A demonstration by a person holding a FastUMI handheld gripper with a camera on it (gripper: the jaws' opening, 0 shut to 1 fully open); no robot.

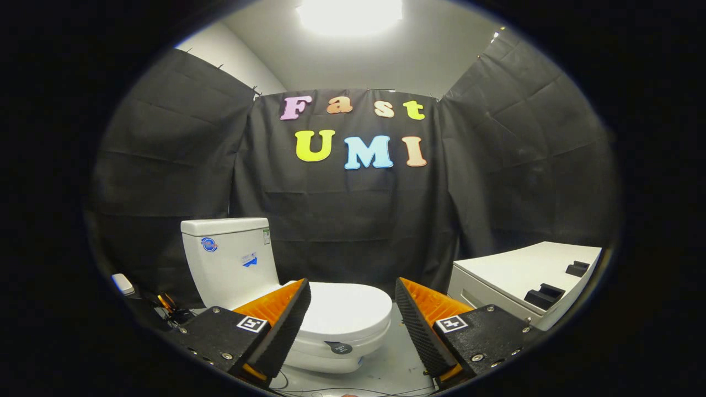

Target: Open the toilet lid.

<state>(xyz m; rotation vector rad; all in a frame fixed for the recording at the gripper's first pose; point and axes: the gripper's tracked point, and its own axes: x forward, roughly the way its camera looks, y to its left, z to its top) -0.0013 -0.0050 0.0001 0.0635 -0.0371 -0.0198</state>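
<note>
Approach step, nothing grasped yet. Hand-held gripper (353, 320) spread wide and empty, fingers (287, 325) apart on either side of the toilet lid (345, 309). Lid down flat on the bowl, just ahead at twelve o'clock, apart from both fingers. Tank (229, 256) beyond at eleven o'clock; white cabinet (518, 275) at two o'clock. Next, likely: lower toward the lid's front edge, catch the rim, swing it up toward the tank.
</note>
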